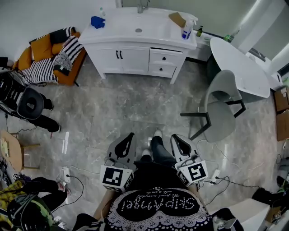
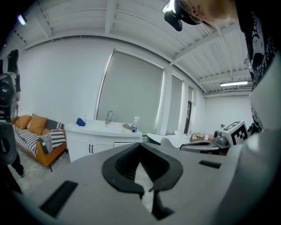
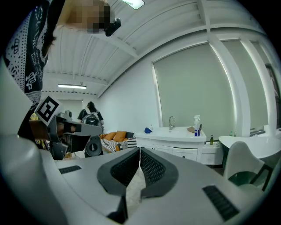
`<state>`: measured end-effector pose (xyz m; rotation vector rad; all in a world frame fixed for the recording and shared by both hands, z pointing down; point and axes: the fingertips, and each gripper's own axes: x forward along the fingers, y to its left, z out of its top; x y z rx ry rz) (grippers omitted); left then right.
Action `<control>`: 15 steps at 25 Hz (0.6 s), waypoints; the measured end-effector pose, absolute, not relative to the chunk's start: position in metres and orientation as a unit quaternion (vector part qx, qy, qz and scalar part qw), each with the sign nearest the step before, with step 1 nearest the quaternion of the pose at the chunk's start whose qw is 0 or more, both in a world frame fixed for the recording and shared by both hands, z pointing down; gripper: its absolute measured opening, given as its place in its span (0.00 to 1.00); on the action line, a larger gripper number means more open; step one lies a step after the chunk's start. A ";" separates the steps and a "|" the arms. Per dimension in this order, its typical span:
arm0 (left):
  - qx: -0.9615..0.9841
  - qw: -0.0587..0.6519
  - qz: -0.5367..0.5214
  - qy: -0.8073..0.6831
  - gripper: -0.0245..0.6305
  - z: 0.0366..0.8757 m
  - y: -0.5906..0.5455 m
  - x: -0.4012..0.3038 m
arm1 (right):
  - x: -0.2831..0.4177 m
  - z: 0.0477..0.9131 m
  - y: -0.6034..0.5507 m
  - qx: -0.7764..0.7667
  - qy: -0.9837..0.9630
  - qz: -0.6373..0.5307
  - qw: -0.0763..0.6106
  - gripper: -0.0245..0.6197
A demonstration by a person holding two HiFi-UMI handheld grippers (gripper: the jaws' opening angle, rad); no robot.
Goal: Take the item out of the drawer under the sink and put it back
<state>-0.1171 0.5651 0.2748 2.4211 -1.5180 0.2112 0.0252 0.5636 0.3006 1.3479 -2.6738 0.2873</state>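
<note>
Left gripper (image 1: 132, 134): jaws closed tip to tip, nothing between them, held low in front of the person's body
Right gripper (image 1: 173, 136): jaws likewise pressed together and empty, just beside the left one, both aimed at the vanity cabinet (image 1: 131, 54)
Drawers: upper drawer (image 1: 165, 57) and lower drawer (image 1: 161, 70), stacked at the cabinet's right end under the sink (image 1: 122, 27), well apart from both grippers across bare floor
Drawer attitude: both fronts shut flush and facing the person, long axis running level along the cabinet face
Item: not to be seen, drawers closed
Head view only: both drawer knobs, grey chair (image 1: 221, 108), white round table (image 1: 239, 67)
Left gripper view only: cabinet doors with dark handles, drawers mostly covered by the gripper's own body
Right gripper view only: drawer end of the cabinet, just above the jaws
Countertop: spray bottle (image 1: 187, 30), blue cloth (image 1: 97, 21), faucet (image 1: 142, 6)
Surroundings: striped sofa (image 1: 49, 56) left of the cabinet
</note>
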 end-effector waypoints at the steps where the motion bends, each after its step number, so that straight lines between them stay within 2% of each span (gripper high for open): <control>1: 0.837 0.139 0.074 -0.524 0.04 0.276 0.561 -0.114 | 0.028 0.302 0.559 0.448 -0.886 0.097 0.067 0.07; 15: 0.828 0.151 0.046 -0.537 0.04 0.275 0.454 -0.071 | 0.065 0.307 0.448 0.435 -0.891 0.106 0.069 0.07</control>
